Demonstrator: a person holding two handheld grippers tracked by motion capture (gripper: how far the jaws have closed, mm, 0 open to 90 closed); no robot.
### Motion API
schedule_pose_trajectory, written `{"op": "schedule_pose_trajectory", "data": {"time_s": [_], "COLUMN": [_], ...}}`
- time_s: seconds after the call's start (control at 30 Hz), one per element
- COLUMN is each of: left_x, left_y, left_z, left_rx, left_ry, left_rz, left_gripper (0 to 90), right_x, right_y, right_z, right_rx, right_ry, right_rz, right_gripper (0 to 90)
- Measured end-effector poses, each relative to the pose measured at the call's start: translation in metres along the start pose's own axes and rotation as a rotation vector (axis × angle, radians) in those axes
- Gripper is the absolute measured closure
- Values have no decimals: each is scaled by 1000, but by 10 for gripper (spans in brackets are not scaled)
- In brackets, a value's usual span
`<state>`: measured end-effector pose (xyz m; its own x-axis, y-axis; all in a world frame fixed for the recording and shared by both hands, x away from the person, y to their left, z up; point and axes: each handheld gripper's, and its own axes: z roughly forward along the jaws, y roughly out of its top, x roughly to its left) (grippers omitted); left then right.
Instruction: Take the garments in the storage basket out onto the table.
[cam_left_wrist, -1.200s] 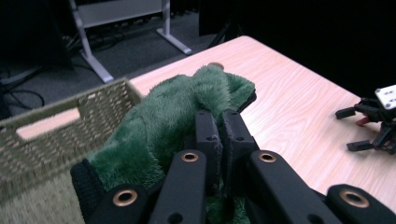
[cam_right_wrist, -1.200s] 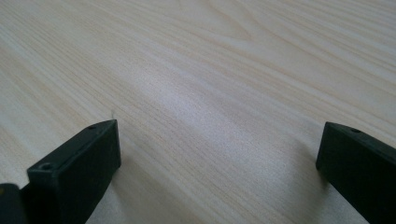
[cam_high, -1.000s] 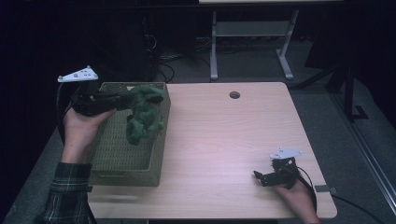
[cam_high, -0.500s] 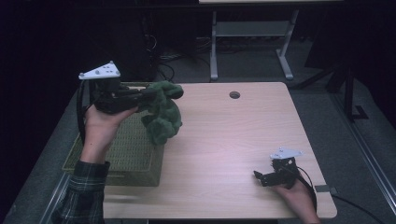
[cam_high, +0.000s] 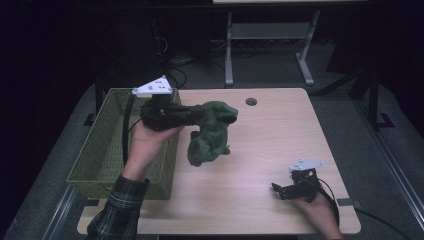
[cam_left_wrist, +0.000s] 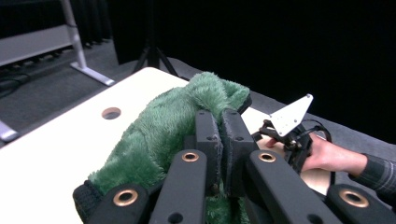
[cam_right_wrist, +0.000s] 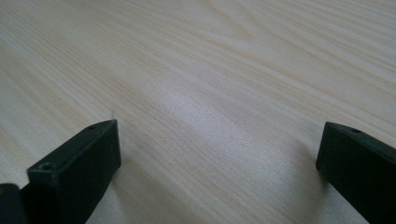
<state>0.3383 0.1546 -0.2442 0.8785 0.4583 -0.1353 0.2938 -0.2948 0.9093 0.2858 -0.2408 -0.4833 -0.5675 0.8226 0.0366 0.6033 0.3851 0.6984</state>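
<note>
High view had the woven green basket (cam_high: 100, 150) at the far left of the desk (cam_high: 280, 145), its right side just behind the person's left forearm. Next came the left gripper (cam_high: 192, 116), raised above the desk beside the basket's right rim, jaws clamped narrow on a fluffy green plush toy (cam_high: 210, 132) that hung off them over the wood, clear of the basket. Left gripper view showed the two jaws pinched on the fur (cam_left_wrist: 163, 126). Farther right, near the desk's front edge, the right gripper (cam_high: 279, 189) sat low on the wood, jaws spread wide with bare desk between them.
</note>
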Motion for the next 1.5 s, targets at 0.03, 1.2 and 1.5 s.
{"op": "schedule_pose_trajectory", "data": {"time_s": [0.03,1.2,1.5], "left_x": [-2,-17,-12], "left_y": [-3,-107,-124], "left_z": [6,130,158], "left_rx": [5,177,233], "left_ry": [-8,-4,-15], "left_rz": [-5,-139,-146], "left_gripper": [871,869,862], "right_x": [0,0,0], "right_y": [0,0,0], "right_z": [0,0,0], "right_rx": [0,1,1], "right_ry": [0,-1,-1], "right_rz": [0,-1,-2], "right_gripper": [0,0,0]}}
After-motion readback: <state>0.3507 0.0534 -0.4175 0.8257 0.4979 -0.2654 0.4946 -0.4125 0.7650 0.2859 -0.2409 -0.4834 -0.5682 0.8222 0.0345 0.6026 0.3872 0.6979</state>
